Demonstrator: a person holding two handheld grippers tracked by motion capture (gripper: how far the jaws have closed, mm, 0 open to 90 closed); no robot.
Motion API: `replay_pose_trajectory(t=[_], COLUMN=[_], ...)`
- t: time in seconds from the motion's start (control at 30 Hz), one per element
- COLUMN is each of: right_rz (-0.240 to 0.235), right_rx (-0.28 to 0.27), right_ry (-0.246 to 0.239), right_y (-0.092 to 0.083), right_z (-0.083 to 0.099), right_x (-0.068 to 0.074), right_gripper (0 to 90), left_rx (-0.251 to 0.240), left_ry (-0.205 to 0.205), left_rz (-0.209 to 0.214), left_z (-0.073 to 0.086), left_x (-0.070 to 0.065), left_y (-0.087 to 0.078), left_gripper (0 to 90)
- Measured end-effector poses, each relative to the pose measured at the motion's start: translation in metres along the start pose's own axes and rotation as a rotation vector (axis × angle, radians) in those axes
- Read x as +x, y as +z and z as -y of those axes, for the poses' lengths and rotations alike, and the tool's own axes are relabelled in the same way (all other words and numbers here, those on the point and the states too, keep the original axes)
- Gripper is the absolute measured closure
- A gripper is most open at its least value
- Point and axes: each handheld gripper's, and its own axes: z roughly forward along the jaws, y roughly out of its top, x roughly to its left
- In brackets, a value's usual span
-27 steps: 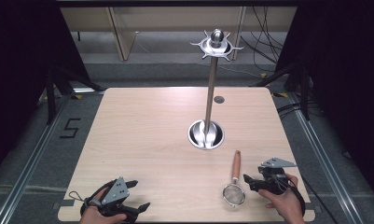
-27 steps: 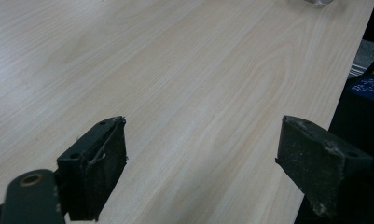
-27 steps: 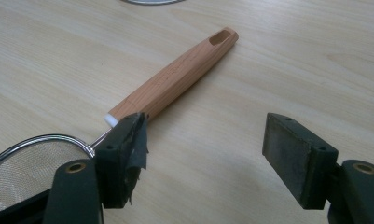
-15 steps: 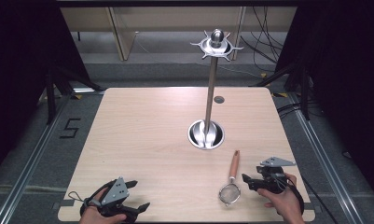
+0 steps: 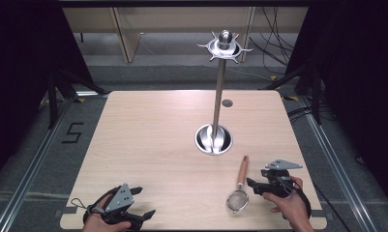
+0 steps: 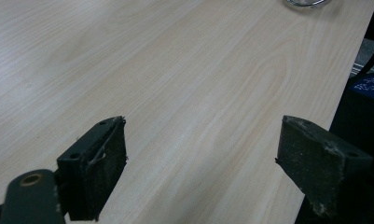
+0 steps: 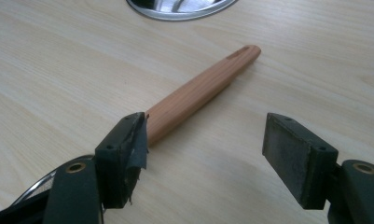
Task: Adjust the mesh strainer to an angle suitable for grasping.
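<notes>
While fingers gape, right gripper point(image 5: 253, 184) flanks strainer point(image 5: 239, 190).

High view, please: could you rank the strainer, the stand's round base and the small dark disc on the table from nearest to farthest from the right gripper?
From the right gripper, open at the table's near right:
1. Strainer, just to its left, wooden handle pointing away.
2. Stand's round base, farther in, near the table's middle.
3. Small dark disc, close to the far edge.
</notes>
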Motion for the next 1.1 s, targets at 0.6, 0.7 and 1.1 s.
replay_pose_trajectory(t=[0.6,0.7,1.1], right_rz=[0.011,0.029,0.03], right_rx=[0.092,0.104,0.179], right_ry=[-0.015,-0.027,-0.047], right_y=[0.027,0.031,0.046], right_z=[-0.022,-0.026,-0.032], right_x=[0.019,0.019,0.021], right_gripper=[33.5,33.6,38.1], left_rx=[-0.022,-0.024,-0.016], left_ry=[-0.026,-0.041,-0.027], left_rz=[0.01,0.016,0.016], left_z=[0.001,0.001,0.001], left_x=[-0.002,-0.002,-0.002], left_y=[0.002,0.002,0.002], left_gripper=[15.2,15.2,15.2])
